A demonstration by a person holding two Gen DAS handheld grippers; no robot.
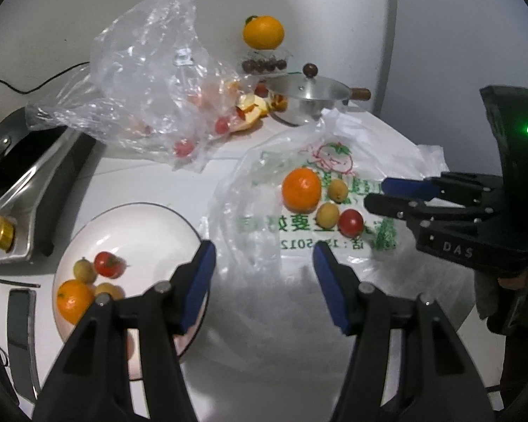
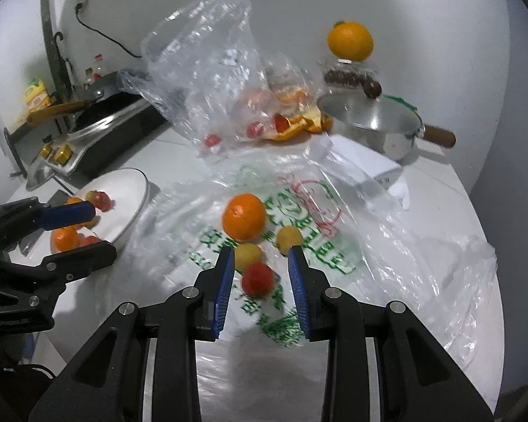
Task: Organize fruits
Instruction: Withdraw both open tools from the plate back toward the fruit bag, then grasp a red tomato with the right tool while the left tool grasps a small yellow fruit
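Between parted right jaws, tomato (image 2: 258, 279), untouched

On the printed plastic bag (image 2: 299, 232) in front of me lie an orange (image 2: 243, 216), two small yellow fruits (image 2: 249, 256) and a red tomato (image 2: 258, 279), clustered close together. My white plate (image 1: 140, 225) to the left holds another orange (image 1: 73, 299), a tomato (image 1: 107, 263) and two yellowish fruits (image 1: 84, 270).
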